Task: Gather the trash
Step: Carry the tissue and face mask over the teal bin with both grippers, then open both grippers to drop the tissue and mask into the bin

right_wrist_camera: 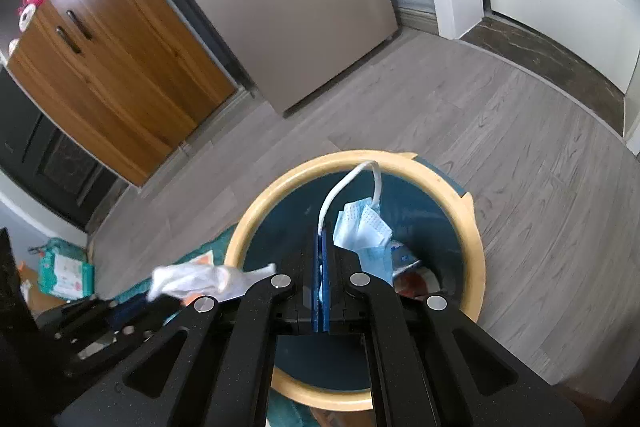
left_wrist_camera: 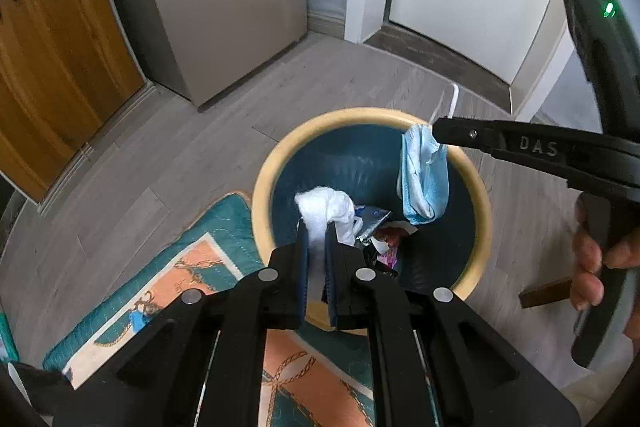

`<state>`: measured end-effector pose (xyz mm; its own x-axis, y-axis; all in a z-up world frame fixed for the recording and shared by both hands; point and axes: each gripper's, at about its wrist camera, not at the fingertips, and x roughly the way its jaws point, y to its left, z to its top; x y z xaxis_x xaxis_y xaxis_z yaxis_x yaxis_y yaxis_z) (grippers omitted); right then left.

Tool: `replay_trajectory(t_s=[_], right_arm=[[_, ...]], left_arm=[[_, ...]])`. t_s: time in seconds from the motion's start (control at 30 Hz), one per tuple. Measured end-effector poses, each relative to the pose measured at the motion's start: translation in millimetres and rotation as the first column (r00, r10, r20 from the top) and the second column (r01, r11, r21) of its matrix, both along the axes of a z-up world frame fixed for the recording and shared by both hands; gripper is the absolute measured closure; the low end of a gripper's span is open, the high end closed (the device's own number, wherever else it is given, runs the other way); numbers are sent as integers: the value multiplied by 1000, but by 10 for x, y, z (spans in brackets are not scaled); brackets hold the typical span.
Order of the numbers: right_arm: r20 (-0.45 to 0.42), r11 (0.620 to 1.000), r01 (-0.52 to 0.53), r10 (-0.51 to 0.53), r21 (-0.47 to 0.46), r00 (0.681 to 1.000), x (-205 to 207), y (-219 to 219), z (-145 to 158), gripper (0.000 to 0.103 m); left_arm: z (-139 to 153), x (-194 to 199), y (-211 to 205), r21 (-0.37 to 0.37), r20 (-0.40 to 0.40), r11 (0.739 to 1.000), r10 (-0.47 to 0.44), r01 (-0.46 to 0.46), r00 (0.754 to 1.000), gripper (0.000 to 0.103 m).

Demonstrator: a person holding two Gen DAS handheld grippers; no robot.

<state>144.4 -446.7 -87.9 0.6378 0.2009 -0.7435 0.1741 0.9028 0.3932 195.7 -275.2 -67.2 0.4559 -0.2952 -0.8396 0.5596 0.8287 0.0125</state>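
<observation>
One round bin [left_wrist_camera: 476, 187], dark blue inside with a pale yellow rim, is seen standing on the grey wooden floor [left_wrist_camera: 168, 155], its near edge beside one patterned teal and orange mat [left_wrist_camera: 188, 267]. Two grippers are held above its opening. The left gripper [left_wrist_camera: 317, 227] is clenched on one crumpled white tissue [left_wrist_camera: 326, 209], which is held over the near-left part of the opening. The right gripper [right_wrist_camera: 322, 239] is clenched on one light blue face mask [right_wrist_camera: 360, 231], which is gripped by its white ear loop [right_wrist_camera: 340, 187] and hangs over the far-right part, inside the rim. Several wrappers [left_wrist_camera: 380, 227] are seen at the bottom of the bin; their number cannot be told. One hand [left_wrist_camera: 596, 259] is seen on the right gripper's handle.
</observation>
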Motion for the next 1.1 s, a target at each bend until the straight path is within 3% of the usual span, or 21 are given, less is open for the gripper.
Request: replay_trajectory(t_s=[0.13, 0.17, 0.2, 0.27, 0.53, 0.83, 0.9, 1.1], right_arm=[[-17, 1000, -7, 7, 4, 1000, 19, 3, -37, 100], [-19, 1000, -7, 7, 6, 1000, 24, -1, -39, 100], [-19, 1000, -5, 5, 10, 1000, 28, -8, -39, 100], [-20, 1000, -1, 1, 18, 1000, 35, -30, -48, 98], [-22, 1000, 8, -7, 26, 1000, 35, -19, -36, 73], [-11, 1000, -5, 5, 24, 1000, 19, 37, -23, 46], [-2, 1000, -5, 5, 20, 1000, 16, 57, -6, 32], [30, 999, -18, 20, -41, 999, 9, 164, 87, 8]], left_arm=[[-1, -4, -27, -14, -16, 1000, -5, 5, 1000, 91], [3, -10, -35, -20, -16, 1000, -6, 5, 1000, 83], [5, -6, -43, -21, -14, 1000, -3, 3, 1000, 64], [16, -29, -33, -20, 10, 1000, 13, -13, 1000, 46], [2, -30, 187, -29, 15, 998, 65, -64, 998, 39], [34, -37, 514, -53, 24, 989, 139, -137, 990, 21], [46, -49, 577, -65, 27, 987, 149, -147, 988, 16], [53, -93, 750, -58, 46, 979, 198, -195, 979, 6]])
